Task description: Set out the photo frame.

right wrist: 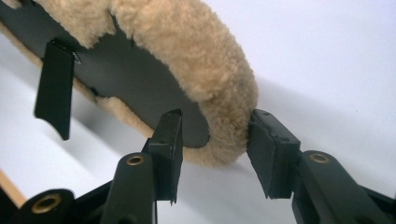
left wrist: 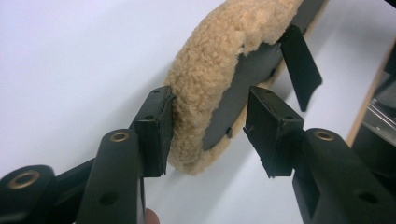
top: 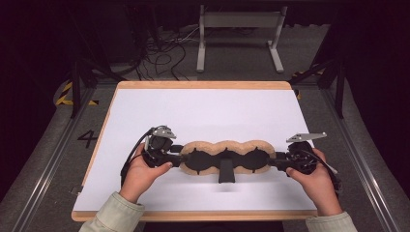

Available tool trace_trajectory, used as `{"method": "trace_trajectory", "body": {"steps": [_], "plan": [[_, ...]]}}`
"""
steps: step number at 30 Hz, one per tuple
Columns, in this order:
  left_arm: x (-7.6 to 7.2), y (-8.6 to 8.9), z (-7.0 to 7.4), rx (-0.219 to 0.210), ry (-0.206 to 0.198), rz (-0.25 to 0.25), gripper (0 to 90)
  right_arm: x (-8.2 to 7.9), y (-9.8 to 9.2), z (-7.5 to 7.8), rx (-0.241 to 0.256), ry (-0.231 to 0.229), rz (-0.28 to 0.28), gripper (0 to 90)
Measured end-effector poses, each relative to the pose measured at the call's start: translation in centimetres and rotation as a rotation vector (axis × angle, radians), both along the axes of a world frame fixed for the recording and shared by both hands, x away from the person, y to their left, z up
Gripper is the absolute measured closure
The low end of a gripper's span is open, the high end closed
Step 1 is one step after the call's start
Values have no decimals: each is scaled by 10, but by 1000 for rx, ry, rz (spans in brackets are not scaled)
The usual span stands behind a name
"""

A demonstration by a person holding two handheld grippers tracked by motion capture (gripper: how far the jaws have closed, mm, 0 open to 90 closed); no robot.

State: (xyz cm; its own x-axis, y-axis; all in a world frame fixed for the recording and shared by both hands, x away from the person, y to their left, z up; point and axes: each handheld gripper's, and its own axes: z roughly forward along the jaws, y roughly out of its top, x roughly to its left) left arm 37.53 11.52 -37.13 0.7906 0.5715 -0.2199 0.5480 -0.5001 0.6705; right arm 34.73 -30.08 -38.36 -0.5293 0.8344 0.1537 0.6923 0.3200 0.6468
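Fleece is what we are dealing with: a long tan pad [top: 227,146] with three rounded lobes, black backing panels and a short black strap [top: 226,171] hanging from its middle at 6 o'clock. It sits low of centre on the white table [top: 203,111], running from 9 to 3 o'clock between our two hands.

Our left gripper [top: 178,157] is at the pad's 9 o'clock end. In the left gripper view [left wrist: 208,130] its jaws stand fairly wide astride the fleece rim [left wrist: 205,70]; one pad [left wrist: 156,126] touches the pile, the other [left wrist: 271,128] stands off from the black backing [left wrist: 243,88], so nothing is clamped yet. Our right gripper [top: 276,159] is at the 3 o'clock end, and the right gripper view [right wrist: 215,149] shows much the same: jaws apart either side of the rim [right wrist: 205,70], one finger [right wrist: 166,149] in front of the backing [right wrist: 135,74], the other [right wrist: 271,154] just beside the fleece.

We judge the pad light and soft, likely to sag in the middle if lifted by its ends alone. The pile should give good friction but compress a lot, so the jaws must close well in. The best hold looks to be each end lobe, biting fleece rim and backing together; the strap looks too floppy to steer by.
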Motion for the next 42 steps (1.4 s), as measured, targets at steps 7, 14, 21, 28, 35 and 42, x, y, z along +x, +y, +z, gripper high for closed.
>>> {"method": "trace_trajectory", "body": {"steps": [7,14,21,28,35,42], "plan": [[1,5,2,0,28,-62,547,-6,-3,9,-1,30,48,568],[-1,8,4,-8,78,-87,567,-11,-6,9,-19,77,92,568],[-6,11,2,-5,82,-117,564,-14,-7,8,-19,112,117,551],[-11,15,-4,12,116,-131,553,-16,-8,10,-38,118,148,528],[-15,17,-9,15,143,-145,552,-20,-11,12,-59,111,152,516],[-20,19,-9,21,152,-179,568,-23,-9,15,-73,108,182,516]]}}
